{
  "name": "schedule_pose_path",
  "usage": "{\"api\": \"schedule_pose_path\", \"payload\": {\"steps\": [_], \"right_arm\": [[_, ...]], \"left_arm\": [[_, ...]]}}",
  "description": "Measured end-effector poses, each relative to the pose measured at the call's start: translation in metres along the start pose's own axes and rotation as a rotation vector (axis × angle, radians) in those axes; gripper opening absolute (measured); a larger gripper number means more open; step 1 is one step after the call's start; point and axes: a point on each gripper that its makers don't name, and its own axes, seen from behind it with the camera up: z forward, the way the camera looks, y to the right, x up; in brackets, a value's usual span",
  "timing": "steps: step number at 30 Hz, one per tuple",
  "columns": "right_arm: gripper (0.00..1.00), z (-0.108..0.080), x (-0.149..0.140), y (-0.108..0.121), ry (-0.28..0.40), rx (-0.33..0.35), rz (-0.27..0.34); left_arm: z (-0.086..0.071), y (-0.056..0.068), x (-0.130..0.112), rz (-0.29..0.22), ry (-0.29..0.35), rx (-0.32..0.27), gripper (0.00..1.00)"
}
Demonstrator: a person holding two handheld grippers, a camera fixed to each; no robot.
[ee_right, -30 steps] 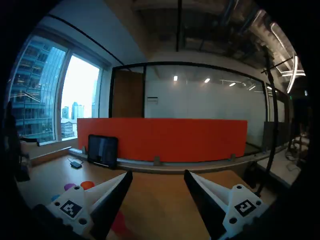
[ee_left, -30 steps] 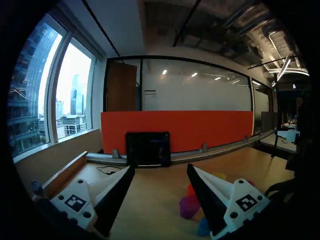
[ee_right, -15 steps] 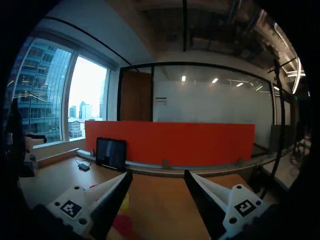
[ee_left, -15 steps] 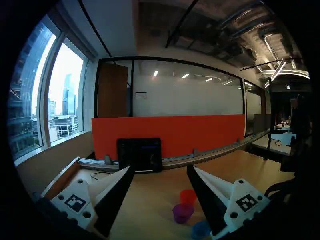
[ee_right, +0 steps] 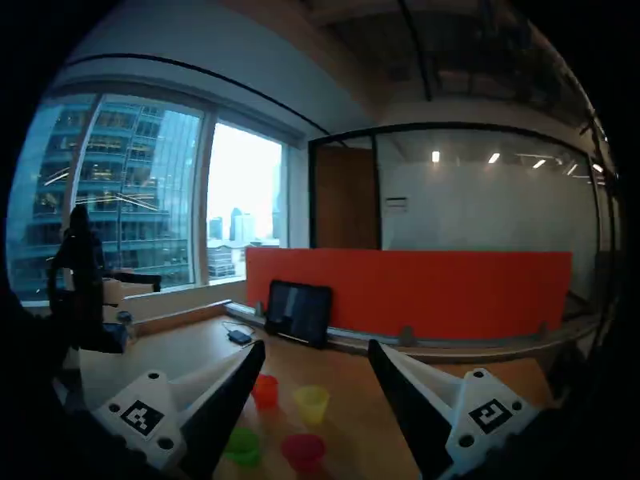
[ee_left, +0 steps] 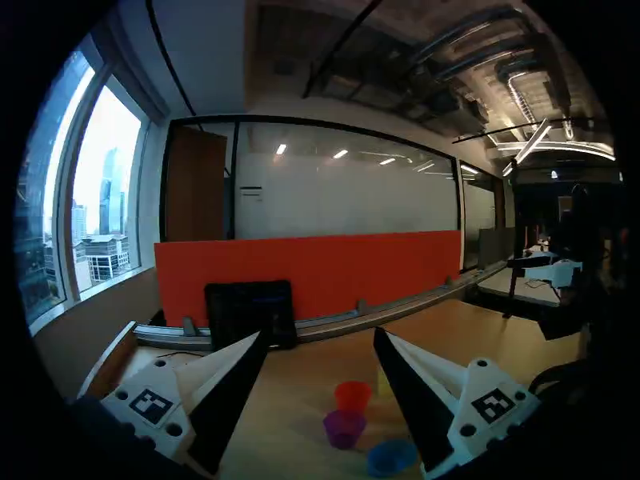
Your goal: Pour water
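Cups (ee_right: 311, 402) cluster mid table (ee_right: 356, 392); right gripper (ee_right: 314, 346) spread.

Orange cup (ee_right: 265, 390), yellow cup (ee_right: 311, 402), green cup (ee_right: 242, 446), pink cup (ee_right: 303, 450), purple cup (ee_left: 344, 428), blue cup (ee_left: 391, 458), all small, upright, clustered on wooden desk (ee_right: 356, 388)

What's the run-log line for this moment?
stage: pre-grasp | left gripper: open, empty, facing orange cup, purple cup, blue cup | right gripper: open, empty, facing yellow cup, green cup | cups upright on desk
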Motion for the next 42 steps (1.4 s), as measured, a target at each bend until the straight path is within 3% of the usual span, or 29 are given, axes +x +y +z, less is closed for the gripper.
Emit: {"api": "schedule_pose_path", "payload": {"steps": [3, 8, 18, 33, 42], "right_arm": [[0.99, 0.003, 0.001, -0.016, -0.005, 0.066, 0.012], [0.99, 0.010, 0.001, -0.027, -0.015, 0.117, 0.021], [0.99, 0.019, -0.015, -0.050, -0.094, 0.202, -0.031], [0.99, 0.021, -0.063, -0.066, -0.233, 0.297, -0.097], [0.99, 0.022, -0.104, -0.073, -0.318, 0.341, -0.105]], "left_arm": [[0.001, 0.008, -0.004, -0.004, -0.008, -0.042, 0.97], [0.002, 0.013, -0.009, 0.004, -0.022, -0.073, 0.96], [0.002, 0.024, -0.022, 0.033, -0.061, -0.146, 0.97], [0.003, 0.044, -0.067, 0.062, -0.152, -0.245, 0.97], [0.001, 0.053, -0.107, 0.070, -0.220, -0.280, 0.97]]}}
